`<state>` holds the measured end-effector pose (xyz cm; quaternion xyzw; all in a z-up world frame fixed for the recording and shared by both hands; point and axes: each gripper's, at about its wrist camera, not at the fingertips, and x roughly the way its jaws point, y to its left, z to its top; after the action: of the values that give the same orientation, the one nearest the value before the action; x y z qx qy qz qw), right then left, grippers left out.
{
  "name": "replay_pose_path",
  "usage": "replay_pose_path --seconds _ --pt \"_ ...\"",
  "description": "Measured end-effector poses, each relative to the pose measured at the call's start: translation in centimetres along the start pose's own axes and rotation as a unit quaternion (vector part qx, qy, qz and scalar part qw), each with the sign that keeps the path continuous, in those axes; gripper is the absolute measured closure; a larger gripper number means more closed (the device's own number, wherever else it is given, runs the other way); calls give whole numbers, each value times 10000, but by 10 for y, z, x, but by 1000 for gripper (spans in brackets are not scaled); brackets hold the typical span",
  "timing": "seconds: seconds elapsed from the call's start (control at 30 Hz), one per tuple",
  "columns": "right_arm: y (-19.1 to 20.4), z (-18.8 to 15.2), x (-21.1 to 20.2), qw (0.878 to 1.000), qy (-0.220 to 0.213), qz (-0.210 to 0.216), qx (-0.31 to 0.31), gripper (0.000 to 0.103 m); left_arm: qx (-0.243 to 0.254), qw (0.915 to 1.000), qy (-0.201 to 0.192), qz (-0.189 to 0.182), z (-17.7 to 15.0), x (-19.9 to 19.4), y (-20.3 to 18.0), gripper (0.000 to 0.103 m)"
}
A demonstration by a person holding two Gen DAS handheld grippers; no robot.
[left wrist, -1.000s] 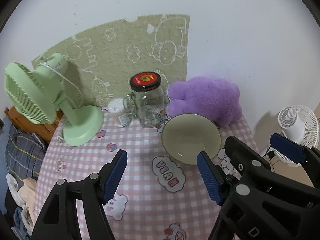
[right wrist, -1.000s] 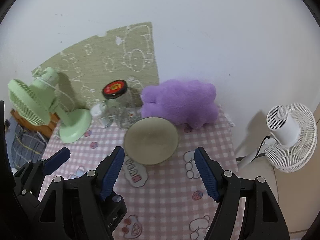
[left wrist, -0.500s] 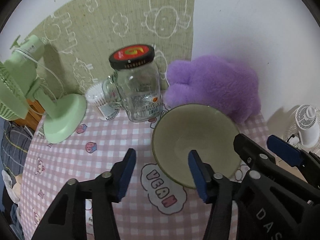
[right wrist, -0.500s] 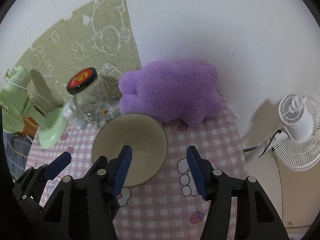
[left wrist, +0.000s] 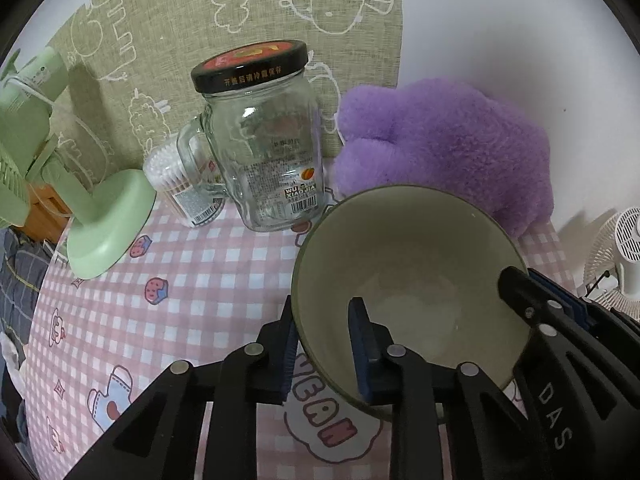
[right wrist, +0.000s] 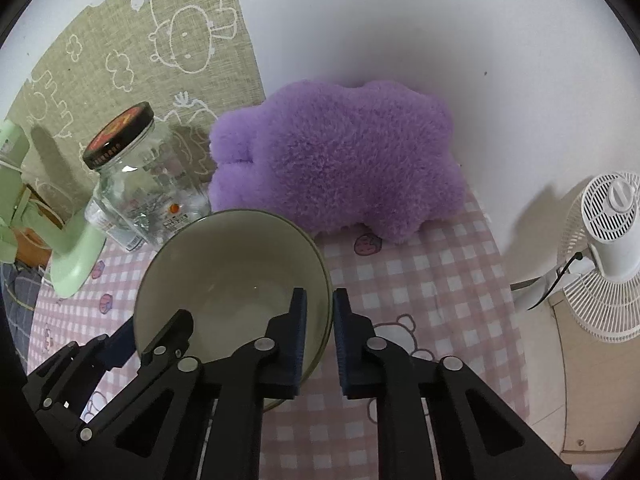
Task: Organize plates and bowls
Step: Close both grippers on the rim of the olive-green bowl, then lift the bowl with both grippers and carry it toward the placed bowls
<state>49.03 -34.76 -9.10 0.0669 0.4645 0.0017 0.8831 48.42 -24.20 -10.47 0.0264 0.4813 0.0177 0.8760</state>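
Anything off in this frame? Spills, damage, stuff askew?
No spills or damage. Only oddity: one bowl on the table, pinched at opposite rim edges by the left gripper and right gripper.

- The green fan left of the jar is cut off by the picture's edge; only part of its head and its base show.
- The cotton-swab tub sits partly hidden behind the jar's handle.
- The jar's small label print is unreadable.
- The bowl hides the surface under it.
- The white fan beyond the bowl is cropped.
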Motion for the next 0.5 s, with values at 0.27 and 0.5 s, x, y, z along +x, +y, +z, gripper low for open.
replay_pose_path --seconds 0.27,0.5 --pt "-1 -1 -1 10000 13 -20 -64 93 23 9999 77 111 1 0 1 87" --pt "-1 -7 -18 10000 37 -48 -27 93 108 9999 28 92 -5 -18 1 87"
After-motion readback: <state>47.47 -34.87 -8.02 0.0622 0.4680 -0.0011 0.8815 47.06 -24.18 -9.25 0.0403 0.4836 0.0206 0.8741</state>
